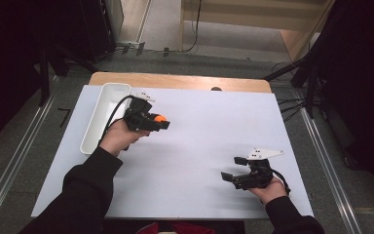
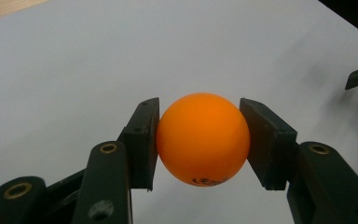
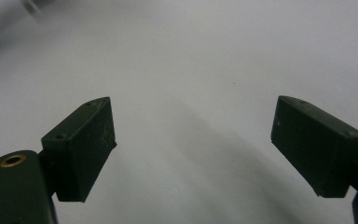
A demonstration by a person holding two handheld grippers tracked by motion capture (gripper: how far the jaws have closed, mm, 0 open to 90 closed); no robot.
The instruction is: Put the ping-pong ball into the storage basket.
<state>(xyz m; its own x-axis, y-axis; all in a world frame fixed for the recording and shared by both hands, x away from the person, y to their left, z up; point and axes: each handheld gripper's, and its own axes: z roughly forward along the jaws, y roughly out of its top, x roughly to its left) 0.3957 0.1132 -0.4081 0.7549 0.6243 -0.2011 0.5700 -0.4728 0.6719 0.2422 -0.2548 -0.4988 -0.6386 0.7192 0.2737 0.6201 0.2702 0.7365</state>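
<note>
White tray [image 1: 99, 119]: long, narrow, rounded corners, smooth plastic look; long axis runs from the near left edge of the sheet toward the far side. It lies on the white sheet [image 1: 199, 146] that covers the wooden table [image 1: 180, 81].

Left gripper [image 1: 161, 122], just right of the tray, held above the sheet, jaws pointing right across the table. Pads clamp an orange ball [image 1: 159, 118] from both sides. In the left gripper view the ball [image 2: 203, 138] is a smooth, matte sphere, so no long axis; dark printed lettering sits at its lower edge, toward the camera. Pads are flat black blocks, touching the ball left and right.

Right gripper [image 1: 234, 168], near right part of the sheet, well apart from the ball, pointing left. Jaws stand wide apart with nothing between them; grey three-cornered plate on top.
</note>
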